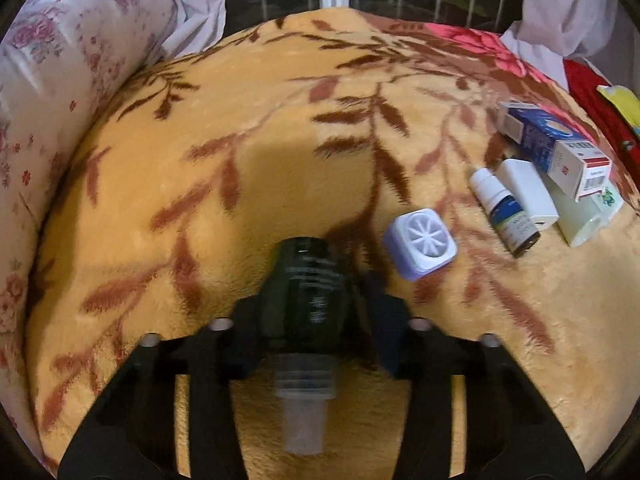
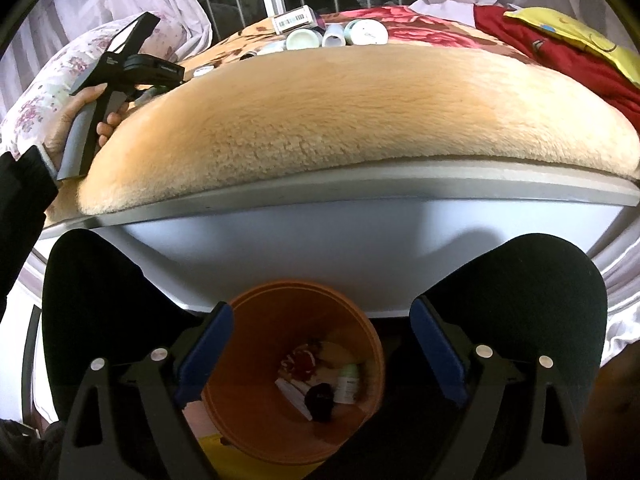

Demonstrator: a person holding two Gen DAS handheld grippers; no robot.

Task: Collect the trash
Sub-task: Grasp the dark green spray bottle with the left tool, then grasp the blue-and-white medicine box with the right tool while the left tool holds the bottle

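Dark bottle [image 1: 306, 288], label blurred, is clamped in the left tool [image 1: 308, 312]; right tool [image 2: 320, 352] gapes over the bin [image 2: 296, 368].

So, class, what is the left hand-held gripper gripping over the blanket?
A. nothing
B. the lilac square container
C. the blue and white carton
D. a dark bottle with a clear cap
D: the left hand-held gripper is closed on the dark bottle, while the lilac container and carton lie on the blanket.

Tan leaf-patterned blanket [image 1: 280, 128]; orange bin [image 2: 360, 320]
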